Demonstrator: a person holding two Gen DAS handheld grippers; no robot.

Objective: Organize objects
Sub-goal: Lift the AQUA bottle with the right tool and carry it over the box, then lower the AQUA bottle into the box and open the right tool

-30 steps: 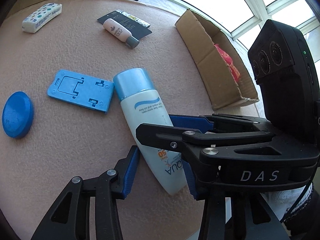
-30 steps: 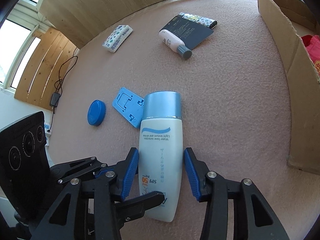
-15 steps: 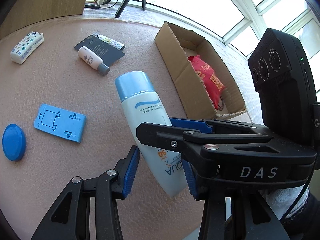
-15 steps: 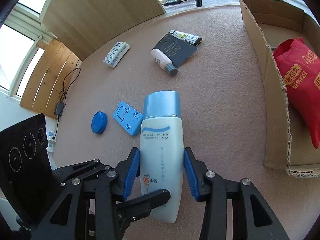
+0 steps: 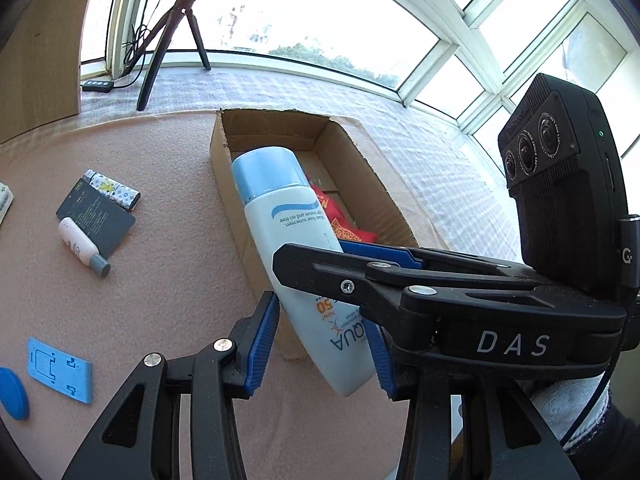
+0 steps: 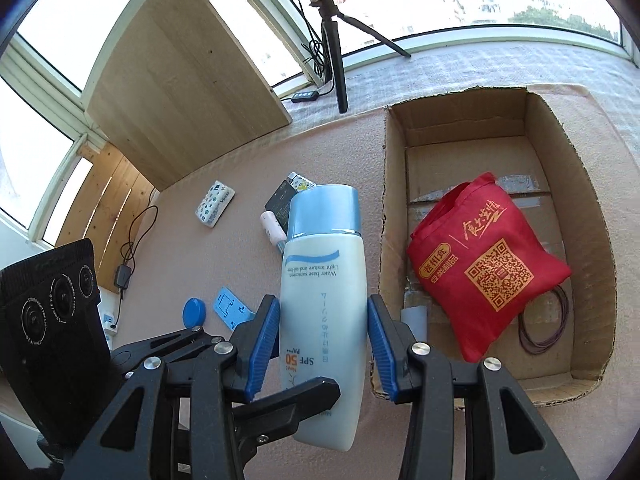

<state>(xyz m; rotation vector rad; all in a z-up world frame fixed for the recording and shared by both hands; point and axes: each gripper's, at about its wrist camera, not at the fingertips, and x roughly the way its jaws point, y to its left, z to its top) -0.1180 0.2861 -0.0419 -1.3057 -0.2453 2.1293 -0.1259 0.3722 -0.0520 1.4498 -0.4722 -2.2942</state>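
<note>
A white sunscreen bottle [image 5: 296,264] with a light blue cap is held in the air by both grippers. My left gripper [image 5: 320,340] and my right gripper [image 6: 322,334] are each shut on its lower body; the bottle [image 6: 324,292] points away from me. It hangs over the pink mat beside the near left wall of an open cardboard box [image 6: 592,216], also in the left wrist view [image 5: 224,152]. A red bag [image 6: 480,264] lies in the box.
On the mat to the left lie a small pink bottle [image 5: 82,250], a dark card [image 5: 96,216], a patterned pack [image 5: 114,190], a blue plate [image 5: 60,368] and a blue lid [image 5: 12,396]. A tripod [image 6: 334,40] and a wooden board [image 6: 176,76] stand behind.
Both grippers have lifted the bottle off the mat and carried it up and toward the box. The box now lies close ahead, with its inside in view.
</note>
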